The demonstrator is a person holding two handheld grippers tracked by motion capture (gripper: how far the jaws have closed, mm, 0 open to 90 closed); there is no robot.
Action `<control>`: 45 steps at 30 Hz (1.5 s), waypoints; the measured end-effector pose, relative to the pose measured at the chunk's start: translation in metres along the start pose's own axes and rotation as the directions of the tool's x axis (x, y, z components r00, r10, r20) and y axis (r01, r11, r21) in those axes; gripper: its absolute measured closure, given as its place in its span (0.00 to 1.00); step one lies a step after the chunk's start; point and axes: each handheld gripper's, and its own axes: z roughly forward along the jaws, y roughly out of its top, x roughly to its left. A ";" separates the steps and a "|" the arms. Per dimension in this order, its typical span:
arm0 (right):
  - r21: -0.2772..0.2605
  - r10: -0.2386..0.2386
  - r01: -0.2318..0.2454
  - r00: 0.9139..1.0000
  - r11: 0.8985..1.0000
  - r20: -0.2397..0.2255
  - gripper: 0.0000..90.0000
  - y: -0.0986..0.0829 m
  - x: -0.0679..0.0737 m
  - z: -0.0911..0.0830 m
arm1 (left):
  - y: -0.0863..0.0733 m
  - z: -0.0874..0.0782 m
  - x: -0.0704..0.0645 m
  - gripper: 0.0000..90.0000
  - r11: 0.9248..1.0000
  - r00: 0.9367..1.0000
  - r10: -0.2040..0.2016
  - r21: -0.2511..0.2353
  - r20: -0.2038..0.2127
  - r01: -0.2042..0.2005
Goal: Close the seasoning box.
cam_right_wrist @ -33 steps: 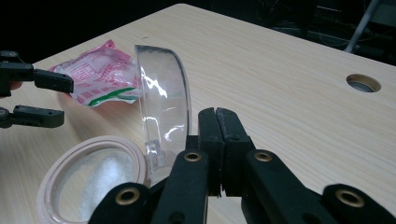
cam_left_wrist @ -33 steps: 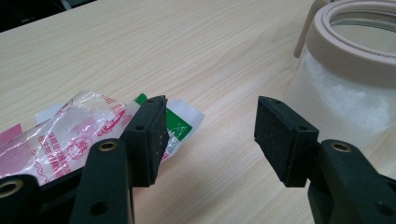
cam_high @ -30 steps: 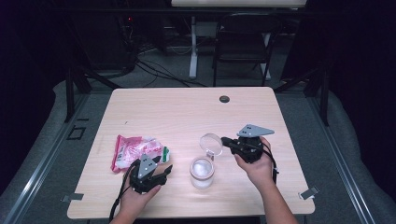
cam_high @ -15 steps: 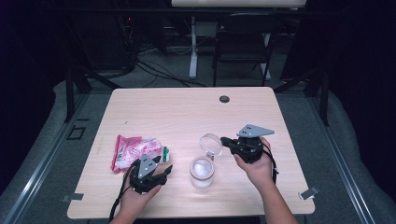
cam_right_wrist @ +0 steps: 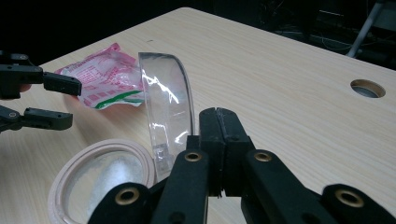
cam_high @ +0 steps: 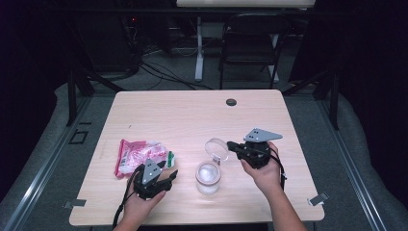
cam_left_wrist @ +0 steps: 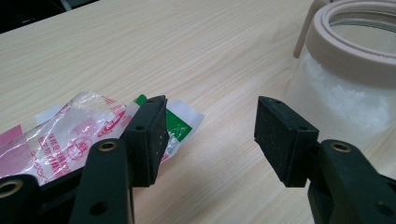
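1. The light wooden bench carries everything; a small dark round grommet is set into its far edge, well apart from the work.
2. The pink-and-white crinkled plastic packet with a green-and-white end lies flat on the bench's left part, just beyond the left gripper.
3. The right gripper, black and topped with a grey three-cornered plate, is held in the person's right hand to the right of the jar. In the right gripper view its jaws are pressed together with no gap visible between the pads, and the jar's lid rises just to their left. Whether they pinch the lid's edge cannot be told.
4. The left gripper sits in the person's left hand near the bench's front edge, pointing toward the jar. Its jaws stand wide apart with bare bench between them. In the left gripper view one jaw lies over the packet's green-and-white end and the other is near the jar's wall without touching it.
5. The clear glass jar with a beige sealing ring and white powder inside stands upright between the two grippers.
6. The jar's clear round hinged lid is swung open and tilted up behind the rim, beside the right gripper's tip.
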 end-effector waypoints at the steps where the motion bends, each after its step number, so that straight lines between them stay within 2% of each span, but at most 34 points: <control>1: 0.001 0.000 0.000 1.000 1.000 -0.001 1.00 0.000 0.000 0.000 | 0.000 0.000 0.000 0.49 1.000 1.000 0.000 0.001 0.000 0.000; 31: -0.014 -0.018 0.018 1.000 1.000 -0.008 1.00 0.001 0.010 -0.003 | 0.002 0.001 0.001 0.49 1.000 1.000 0.000 -0.011 0.000 0.000; 38: -0.004 -0.054 0.054 0.998 0.999 -0.030 0.99 0.001 0.020 -0.001 | 0.004 0.002 0.004 0.49 1.000 1.000 -0.020 -0.021 0.000 0.020; 45: 0.040 -0.094 0.096 0.994 0.995 -0.048 0.99 -0.004 0.034 0.008 | 0.006 0.004 0.004 0.49 1.000 1.000 -0.004 -0.019 0.003 0.004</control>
